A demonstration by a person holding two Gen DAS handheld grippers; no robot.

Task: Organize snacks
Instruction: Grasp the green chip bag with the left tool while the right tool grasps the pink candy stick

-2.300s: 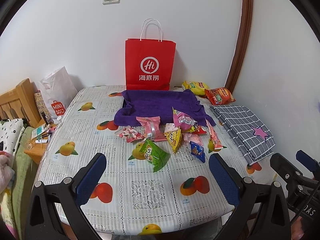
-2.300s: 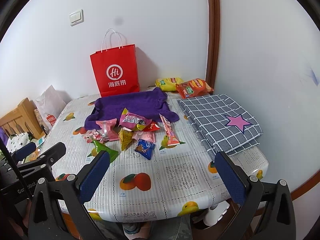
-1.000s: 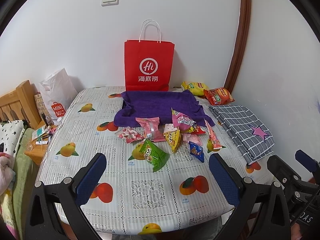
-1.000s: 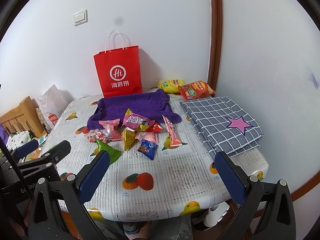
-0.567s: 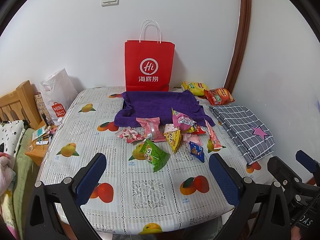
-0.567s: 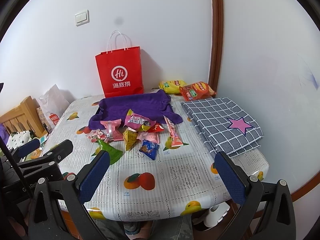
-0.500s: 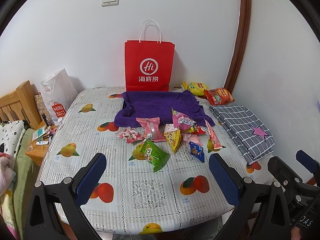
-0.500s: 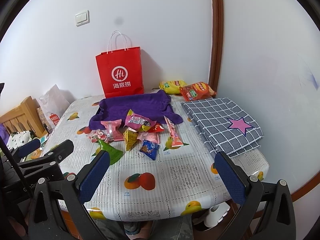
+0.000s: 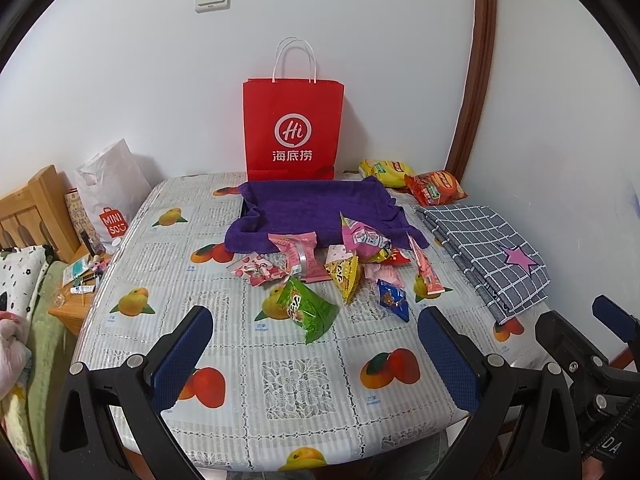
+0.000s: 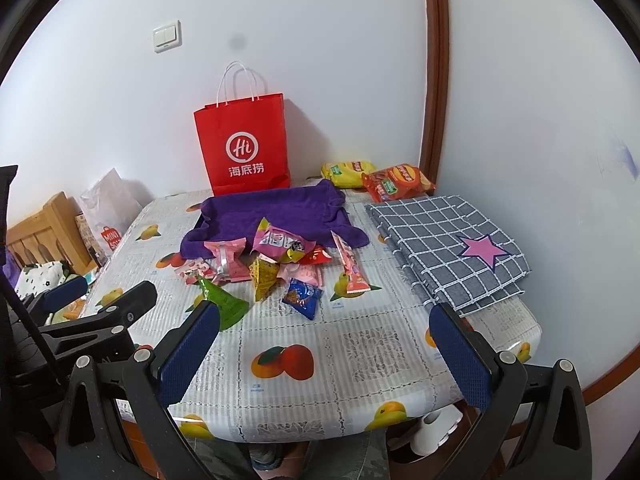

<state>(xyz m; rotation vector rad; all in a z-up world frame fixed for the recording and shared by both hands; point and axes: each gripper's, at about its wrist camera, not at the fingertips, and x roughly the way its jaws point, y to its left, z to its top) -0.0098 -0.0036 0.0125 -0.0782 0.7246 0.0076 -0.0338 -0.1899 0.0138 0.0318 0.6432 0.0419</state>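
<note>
A pile of small snack packets lies mid-table: a green packet point(image 9: 306, 309), a yellow triangular one point(image 9: 345, 276), a blue one point(image 9: 394, 300), pink ones point(image 9: 298, 254) and a long pink stick pack point(image 9: 425, 270). Behind them sits a tray draped in purple cloth point(image 9: 320, 208) point(image 10: 272, 208). My left gripper point(image 9: 314, 354) is open and empty above the table's near edge. My right gripper point(image 10: 324, 350) is open and empty, also short of the pile point(image 10: 280, 264).
A red paper bag point(image 9: 294, 124) stands against the wall behind the tray. Yellow point(image 9: 386, 169) and orange chip bags point(image 9: 436, 187) lie at the back right. A folded grey checked cloth point(image 9: 486, 248) covers the right side. A white shopping bag point(image 9: 108, 196) and wooden furniture stand left of the table.
Both views have shifted only slightly; the right gripper's view drifted a little rightward. Nothing on the table has moved and both grippers stay open.
</note>
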